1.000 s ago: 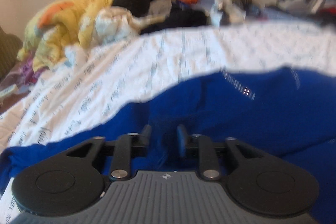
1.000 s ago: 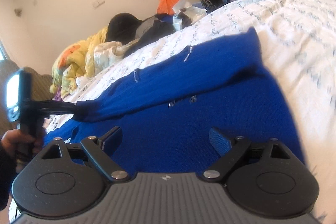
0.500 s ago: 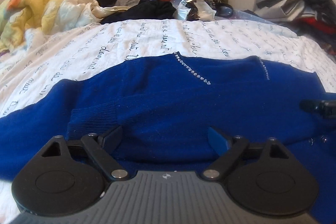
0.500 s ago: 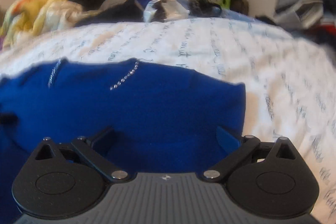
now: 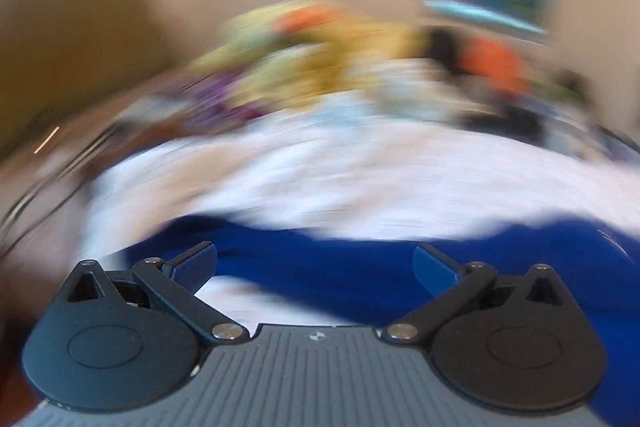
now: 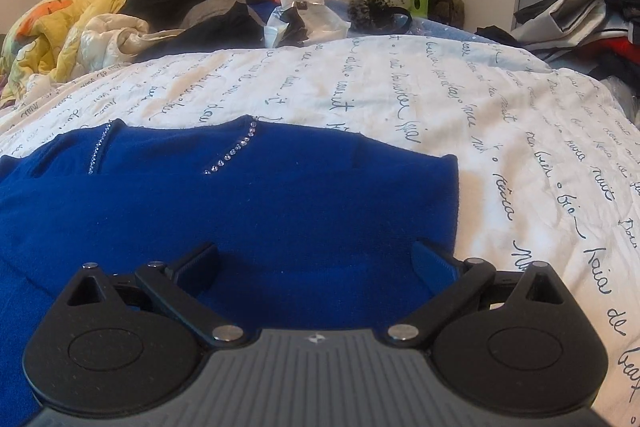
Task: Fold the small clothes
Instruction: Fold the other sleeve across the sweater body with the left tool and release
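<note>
**Both grippers stand wide over the blue sweater**

The blue sweater (image 6: 240,211) lies flat on the script-printed sheet (image 6: 500,131), filling the lower left of the right wrist view. The right gripper (image 6: 316,263) gapes wide, gripping nothing. The left gripper (image 5: 316,263), its jaws just opened further, is wide and empty, its view blurred.

My right gripper (image 6: 316,267) hovers wide open over the blue sweater (image 6: 248,203). Ahead lies the script-printed sheet (image 6: 400,87).

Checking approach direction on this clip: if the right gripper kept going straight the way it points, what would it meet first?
Most likely the blue sweater. The right gripper is open and angled down over it, nothing between the jaws, and only blue knit lies ahead before the printed sheet. Exact contact spot is unclear.
</note>
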`<state>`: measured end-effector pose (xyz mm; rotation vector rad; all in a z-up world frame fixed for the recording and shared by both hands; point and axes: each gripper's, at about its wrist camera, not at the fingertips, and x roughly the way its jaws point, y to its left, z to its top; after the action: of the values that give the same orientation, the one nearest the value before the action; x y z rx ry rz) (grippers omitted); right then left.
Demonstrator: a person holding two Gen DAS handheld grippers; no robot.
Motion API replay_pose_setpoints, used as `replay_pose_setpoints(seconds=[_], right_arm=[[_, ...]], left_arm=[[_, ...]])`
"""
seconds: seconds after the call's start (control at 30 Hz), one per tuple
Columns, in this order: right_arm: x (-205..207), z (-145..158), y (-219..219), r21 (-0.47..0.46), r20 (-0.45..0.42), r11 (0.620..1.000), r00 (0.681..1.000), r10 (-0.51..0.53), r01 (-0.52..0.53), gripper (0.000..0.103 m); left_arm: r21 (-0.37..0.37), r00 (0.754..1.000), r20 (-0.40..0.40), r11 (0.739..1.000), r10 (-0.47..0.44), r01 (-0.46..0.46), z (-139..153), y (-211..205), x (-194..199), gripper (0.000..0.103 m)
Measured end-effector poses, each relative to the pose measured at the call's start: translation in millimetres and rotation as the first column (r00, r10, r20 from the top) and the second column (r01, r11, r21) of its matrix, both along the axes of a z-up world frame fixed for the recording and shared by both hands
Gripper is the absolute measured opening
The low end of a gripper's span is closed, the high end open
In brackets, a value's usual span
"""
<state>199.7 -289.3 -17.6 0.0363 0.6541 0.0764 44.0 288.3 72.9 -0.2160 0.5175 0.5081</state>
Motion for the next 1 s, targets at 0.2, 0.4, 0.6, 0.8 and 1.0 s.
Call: replay_pose_setpoints(seconds=[0.2, 0.4, 0.6, 0.8, 1.0], right_arm=[[0, 0, 1, -0.004, 0.0, 1.0, 1.0, -0.005, 0.005, 0.103], [0, 0, 1, -0.003, 0.0, 1.0, 1.0, -0.005, 0.005, 0.103], [0, 0, 1, -0.002, 0.001, 1.0, 1.0, -0.004, 0.004, 0.103], [0, 0, 0, 0.013, 0.003, 1.0, 1.0, -0.002, 0.002, 0.103], [-1, 1, -7, 0.065, 0.015, 0.998, 1.0, -0.007, 0.006, 0.103]], left_arm=[[-0.525, 0.971, -0.021, 0.823, 0.24, -0.215, -35, 148, -17, 0.066], [-0.499, 0.972, -0.099, 0.835, 0.213, -0.234, -52, 155, 4, 0.061], [-0.399, 0.956, -0.111, 0.869, 0.27, -0.292, -41, 149, 2, 0.002], [-0.314, 0.996, 0.064, 0.948, 0.07, -0.046, 50, 46, 24, 0.001], [-0.346, 0.896, 0.186, 0.827, -0.403, 0.444, 87, -161, 89, 0.001]])
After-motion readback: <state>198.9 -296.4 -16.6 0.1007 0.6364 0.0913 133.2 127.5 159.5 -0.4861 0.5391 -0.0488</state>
